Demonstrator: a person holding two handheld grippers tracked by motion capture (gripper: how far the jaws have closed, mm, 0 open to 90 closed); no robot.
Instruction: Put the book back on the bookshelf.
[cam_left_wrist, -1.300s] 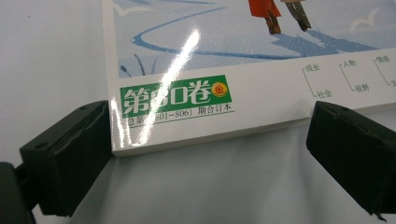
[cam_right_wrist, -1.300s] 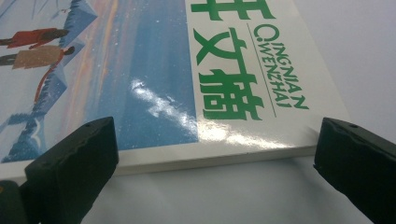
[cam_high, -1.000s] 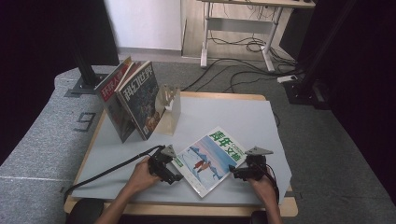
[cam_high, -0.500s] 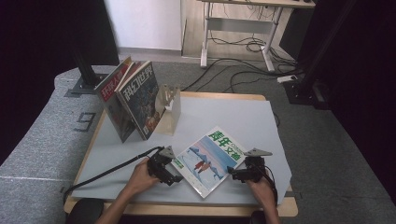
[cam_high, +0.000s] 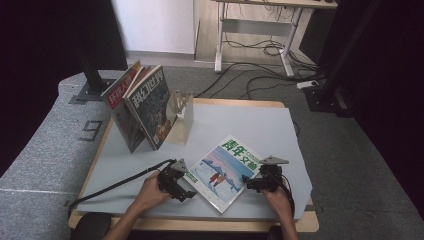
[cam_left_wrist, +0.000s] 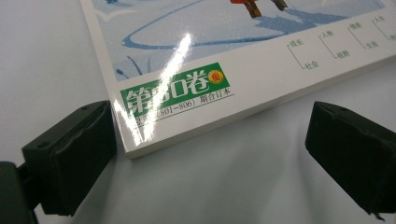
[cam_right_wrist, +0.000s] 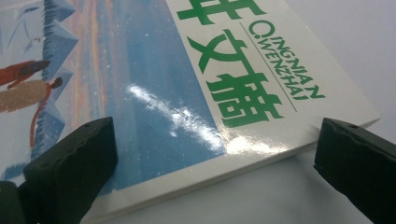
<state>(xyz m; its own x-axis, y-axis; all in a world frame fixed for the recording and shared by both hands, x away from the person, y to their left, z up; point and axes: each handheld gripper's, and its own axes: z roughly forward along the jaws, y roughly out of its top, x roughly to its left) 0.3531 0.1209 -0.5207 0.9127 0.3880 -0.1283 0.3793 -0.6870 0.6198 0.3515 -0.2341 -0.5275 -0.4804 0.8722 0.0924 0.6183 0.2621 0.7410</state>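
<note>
While two magazines (cam_high: 142, 107) already stand leaning against the wooden stand (cam_high: 181, 117) at the far left of the table (cam_high: 265, 125), the third, a thick blue-and-white magazine (cam_high: 225, 170), lies flat and askew near the front edge. The left gripper (cam_high: 181, 181) sits at its lower left corner and the right gripper (cam_high: 250, 182) at its right edge; in both gripper views the jaws stand wide apart, flanking the magazine (cam_left_wrist: 233, 56) without clamping it (cam_right_wrist: 163, 107). Judging by this, nothing is gripped yet: the grasp, the lift and the placing beside the others are all left to do.
</note>
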